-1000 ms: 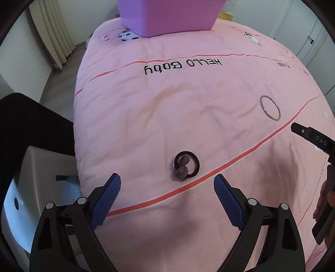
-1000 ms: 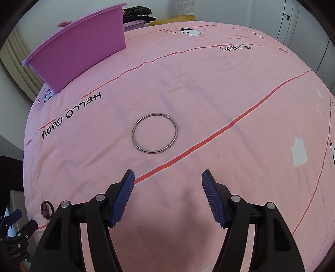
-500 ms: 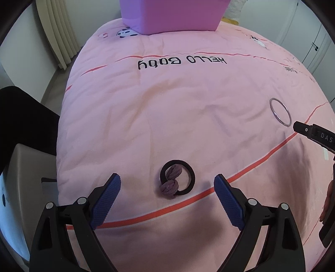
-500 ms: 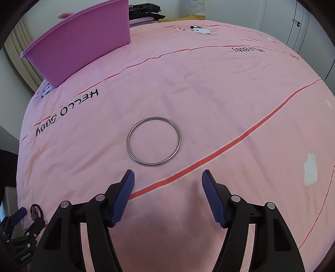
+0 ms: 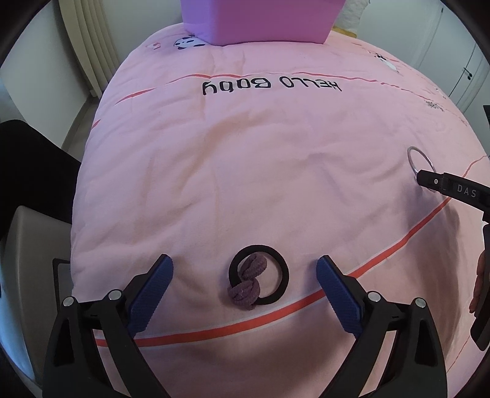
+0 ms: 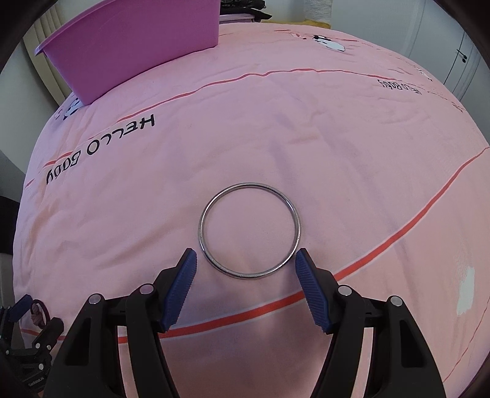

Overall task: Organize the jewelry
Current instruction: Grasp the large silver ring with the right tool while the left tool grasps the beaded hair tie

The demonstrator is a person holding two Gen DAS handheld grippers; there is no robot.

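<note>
the left gripper point(image 5: 245, 275) hangs with its blue pads spread wide on either side of a black hair tie point(image 5: 259, 283) and a mauve scrunchie point(image 5: 247, 283) overlapping it on the pink quilt point(image 5: 260, 159) — far right, a silver bangle point(image 5: 424, 163) lies partly behind the right gripper point(image 5: 428, 180), with a purple bin point(image 5: 260, 20) at the far edge.

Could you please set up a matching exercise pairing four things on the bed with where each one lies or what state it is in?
Things:
1. metal bangle
2. black hair tie
3. purple bin
4. mauve scrunchie

Places or states:
A. twisted into a figure eight, overlapping another ring
B. at the far end of the pink quilt
C. between the fingers of the open right gripper
D. a plain loop in front of the open left gripper

Pairs: 1-C, 2-D, 3-B, 4-A
</note>
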